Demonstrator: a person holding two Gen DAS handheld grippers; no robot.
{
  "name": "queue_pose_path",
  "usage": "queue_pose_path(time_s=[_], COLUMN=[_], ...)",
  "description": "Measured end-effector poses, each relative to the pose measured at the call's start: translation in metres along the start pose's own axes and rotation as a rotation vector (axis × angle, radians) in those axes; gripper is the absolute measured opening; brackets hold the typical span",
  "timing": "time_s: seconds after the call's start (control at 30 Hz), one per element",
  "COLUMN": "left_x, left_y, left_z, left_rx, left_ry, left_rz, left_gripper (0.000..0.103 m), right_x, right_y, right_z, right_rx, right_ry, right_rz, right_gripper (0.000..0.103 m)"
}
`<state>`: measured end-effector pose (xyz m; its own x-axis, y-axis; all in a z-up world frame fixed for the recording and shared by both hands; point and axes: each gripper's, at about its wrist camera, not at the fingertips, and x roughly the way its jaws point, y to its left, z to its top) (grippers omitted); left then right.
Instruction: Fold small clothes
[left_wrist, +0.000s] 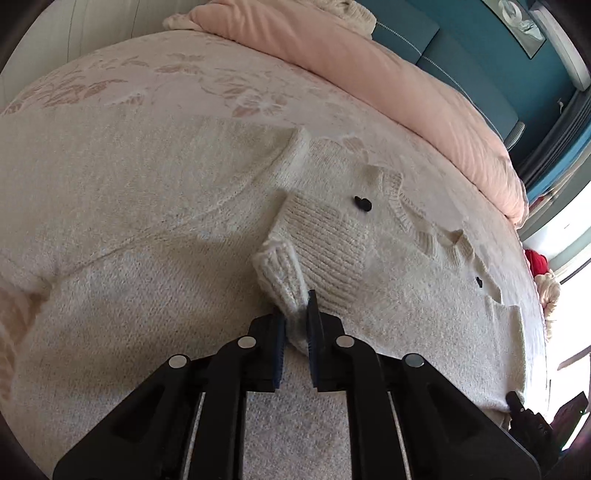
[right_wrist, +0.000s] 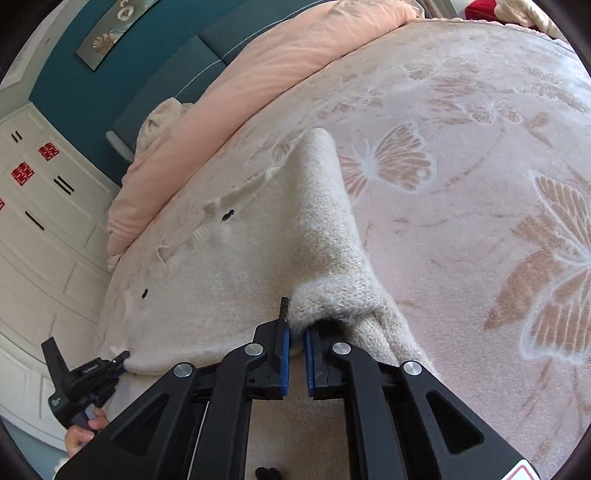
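Cream cardigan (left_wrist: 207, 206) lies spread face up across a pale butterfly-print blanket (right_wrist: 480, 110) on a bed, its buttoned front and ribbed collar running from the centre toward the right of the left wrist frame. One sleeve (left_wrist: 325, 251) is already folded in over the chest; its ribbed cuff (left_wrist: 277, 273) sits just ahead of the left gripper (left_wrist: 297, 325), at lower centre of that view. The jaws there are pinched together on the knit of the cuff, with only fabric between the blue pads.

In the right wrist frame the right gripper (right_wrist: 297, 332) is likewise clamped on a bunched fold of knit at lower centre, and the cloth (right_wrist: 325, 206) rises from it as a ridge toward the upper middle of the frame. That ridge is the long axis the coming fold appears to turn on: the garment body lies to the left of it, bare blanket to the right.

The left gripper also shows at lower left of the right wrist view, its tip against the cardigan's edge, a hand (right_wrist: 83, 432) on its handle.

A pink duvet (left_wrist: 369, 74) is heaped along the far side, before a teal headboard (right_wrist: 166, 85). With both claws holding knit, the next move looks to be carrying the lifted side across the body.
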<state>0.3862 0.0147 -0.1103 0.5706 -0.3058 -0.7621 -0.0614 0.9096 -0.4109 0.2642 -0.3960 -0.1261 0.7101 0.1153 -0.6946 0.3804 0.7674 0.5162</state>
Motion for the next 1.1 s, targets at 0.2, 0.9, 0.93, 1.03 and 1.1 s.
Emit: queue_pose_path(time_s=[0.2,0.9,0.93,1.03,1.1], left_x=[-0.008,-0.159,-0.158,-0.158,-0.154], left_y=[-0.002,0.310,0.332,0.366,0.365], left_z=[0.002,0.074,0.081,0.095,0.104], left_rx=[0.017,-0.431,-0.485,-0.569,-0.572], left_ry=[0.005,-0.170,-0.170,-0.212,-0.213], left_rz=[0.008,0.440,0.449,0.456,0.440], left_gripper=[0.019,0.085,0.083,0.063,0.017], right_x=[-0.019,-0.036,-0.036,-0.034,-0.034], right_y=[0.009,0.105,0.103,0.105,0.107], right_z=[-0.006,-0.167,-0.167,-0.170,-0.172], right_rx=[-0.003,-0.451,-0.448,-0.453,-0.467], right_ry=[0.007,0.034,0.035,0.036,0.031], right_rz=[-0.053,-0.115,-0.101,-0.091,-0.101], right_gripper=[0.017,0.051,0.054,0.058,0.059])
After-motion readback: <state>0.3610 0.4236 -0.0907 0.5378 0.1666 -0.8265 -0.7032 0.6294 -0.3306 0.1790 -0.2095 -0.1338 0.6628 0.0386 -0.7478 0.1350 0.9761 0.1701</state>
